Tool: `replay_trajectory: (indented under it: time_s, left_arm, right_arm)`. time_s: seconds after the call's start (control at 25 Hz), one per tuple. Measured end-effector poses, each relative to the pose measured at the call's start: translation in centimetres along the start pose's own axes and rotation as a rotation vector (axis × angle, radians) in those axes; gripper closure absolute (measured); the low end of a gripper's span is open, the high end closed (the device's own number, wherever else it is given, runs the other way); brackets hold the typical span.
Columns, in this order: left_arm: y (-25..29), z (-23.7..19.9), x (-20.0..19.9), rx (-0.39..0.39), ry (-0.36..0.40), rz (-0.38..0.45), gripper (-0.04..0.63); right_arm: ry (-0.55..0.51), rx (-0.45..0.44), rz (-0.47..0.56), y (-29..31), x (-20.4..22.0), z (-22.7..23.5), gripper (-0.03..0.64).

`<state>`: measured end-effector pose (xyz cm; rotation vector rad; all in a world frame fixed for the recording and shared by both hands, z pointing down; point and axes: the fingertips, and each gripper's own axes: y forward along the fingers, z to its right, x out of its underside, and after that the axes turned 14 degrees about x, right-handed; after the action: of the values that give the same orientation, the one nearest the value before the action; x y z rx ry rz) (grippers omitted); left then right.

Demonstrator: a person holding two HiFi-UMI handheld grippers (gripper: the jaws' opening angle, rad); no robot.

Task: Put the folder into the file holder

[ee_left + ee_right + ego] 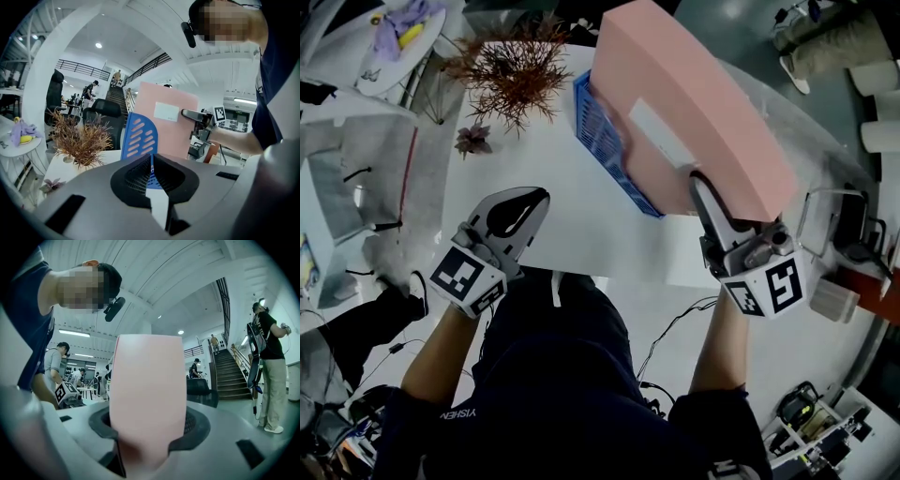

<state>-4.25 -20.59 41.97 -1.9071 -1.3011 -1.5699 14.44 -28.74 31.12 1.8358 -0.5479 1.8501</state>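
A large pink folder (703, 103) with a white label stands upright over the white table (553, 225). My right gripper (698, 183) is shut on its near edge. In the right gripper view the folder (147, 380) fills the space between the jaws of the right gripper (147, 427). A blue slotted file holder (605, 141) stands right against the folder's left side and hides its lower edge. In the left gripper view the holder (139, 136) stands in front of the folder (176, 129). My left gripper (534, 202) hangs over the table's near left, shut and empty, well apart from the holder.
A dried reddish plant (516, 70) and a small purple sprig (473, 139) stand on the table's far left. The table's front edge (619, 277) runs just before my body. A clear box (834, 300) and cables lie at the right, off the table.
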Motion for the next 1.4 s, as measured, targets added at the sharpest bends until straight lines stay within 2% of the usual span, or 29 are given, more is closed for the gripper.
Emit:
replay_trajectory:
  time_s: [1.4]
  left_arm:
    - [0.7, 0.7, 3.7, 0.034, -0.022, -0.068, 0.552]
  right_arm:
    - [0.001, 0.081, -0.001, 0.3, 7.1, -1.0, 0.348]
